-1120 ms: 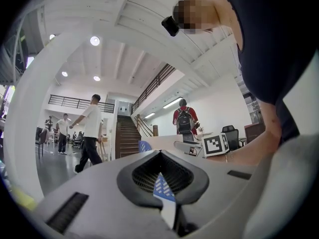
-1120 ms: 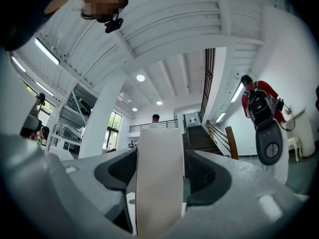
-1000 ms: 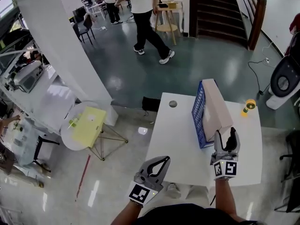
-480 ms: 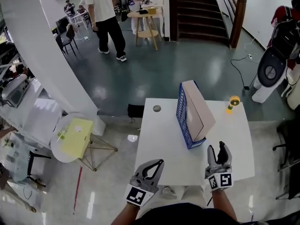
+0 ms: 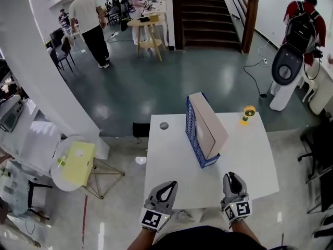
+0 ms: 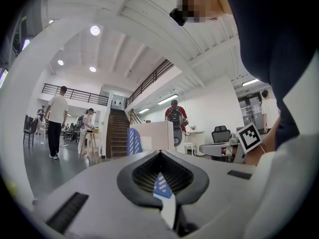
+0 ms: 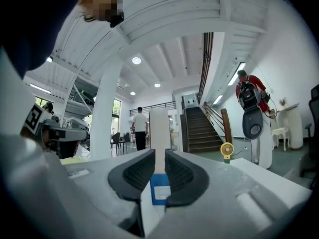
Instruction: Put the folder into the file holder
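The table [image 5: 171, 160] is seen as a smooth, matt white board, while the floor [image 5: 156, 87] is finished in a dark green gloss in which lights are mirrored, and the stairs [image 5: 200, 14] are built of what looks like dark wood. The holder [image 5: 191, 132] is formed of blue slotted plastic, and the folder [image 5: 210, 126] is made of plain, matt tan card. The left gripper [image 6: 160, 154] is moulded in matt grey plastic, and its pads [image 6: 142, 172] are faced with a dark, finely ribbed, rubber-like material.
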A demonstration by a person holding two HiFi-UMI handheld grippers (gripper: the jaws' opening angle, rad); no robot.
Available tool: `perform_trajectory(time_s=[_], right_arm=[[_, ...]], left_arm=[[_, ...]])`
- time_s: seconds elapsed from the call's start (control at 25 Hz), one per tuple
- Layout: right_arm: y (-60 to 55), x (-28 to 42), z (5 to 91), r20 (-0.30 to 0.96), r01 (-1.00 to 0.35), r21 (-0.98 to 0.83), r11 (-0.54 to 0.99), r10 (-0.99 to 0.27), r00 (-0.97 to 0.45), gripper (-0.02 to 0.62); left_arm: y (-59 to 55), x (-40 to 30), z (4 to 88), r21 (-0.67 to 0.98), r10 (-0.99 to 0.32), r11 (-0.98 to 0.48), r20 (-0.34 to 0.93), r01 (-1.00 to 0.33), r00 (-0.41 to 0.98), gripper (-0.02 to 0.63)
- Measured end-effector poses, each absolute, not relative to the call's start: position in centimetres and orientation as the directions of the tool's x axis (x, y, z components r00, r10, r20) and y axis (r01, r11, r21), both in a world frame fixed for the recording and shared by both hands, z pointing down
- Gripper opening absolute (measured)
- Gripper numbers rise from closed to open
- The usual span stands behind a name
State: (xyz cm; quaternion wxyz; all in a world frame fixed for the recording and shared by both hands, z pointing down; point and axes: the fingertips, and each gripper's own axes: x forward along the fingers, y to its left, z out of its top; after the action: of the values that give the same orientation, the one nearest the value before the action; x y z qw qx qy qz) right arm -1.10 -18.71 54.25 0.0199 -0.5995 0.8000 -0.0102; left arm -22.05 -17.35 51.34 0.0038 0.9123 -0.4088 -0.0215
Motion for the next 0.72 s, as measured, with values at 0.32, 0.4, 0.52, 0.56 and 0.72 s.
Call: perform_trajectory(time_s=[0.32, 0.4, 0.52, 0.56, 0.72], right_arm=[[-16.4, -2.9, 56.7, 0.055, -0.944, -0.057, 0.325, -0.943, -0.328, 0.041], [-16.3, -3.2, 56.4, 0.059, -0.944, -0.059, 0.326, -0.942, -0.329, 0.032], [-16.4, -3.5, 56.1, 0.06, -0.944, -0.052, 0.327, -0.942, -0.33, 0.032], [-16.5, -3.5, 56.2, 0.061, -0.943, -0.051, 0.328, -0.942, -0.33, 0.032], [-16.6, -3.5, 56.3, 0.071, -0.944, -0.048, 0.325, -0.942, -0.328, 0.032]], left_arm=[[-17.2, -22.4, 52.1, 0.032, -0.753, -0.658, -0.025, -0.753, 0.657, -0.002], [-17.1, -22.4, 52.2, 0.034, -0.753, -0.658, -0.022, -0.752, 0.658, -0.002], [-17.1, -22.4, 52.4, 0.033, -0.75, -0.662, -0.017, -0.749, 0.661, -0.002], [-17.0, -22.4, 52.5, 0.034, -0.749, -0.662, -0.016, -0.748, 0.662, -0.002], [-17.0, -22.4, 52.5, 0.037, -0.749, -0.662, -0.015, -0.748, 0.662, -0.002]])
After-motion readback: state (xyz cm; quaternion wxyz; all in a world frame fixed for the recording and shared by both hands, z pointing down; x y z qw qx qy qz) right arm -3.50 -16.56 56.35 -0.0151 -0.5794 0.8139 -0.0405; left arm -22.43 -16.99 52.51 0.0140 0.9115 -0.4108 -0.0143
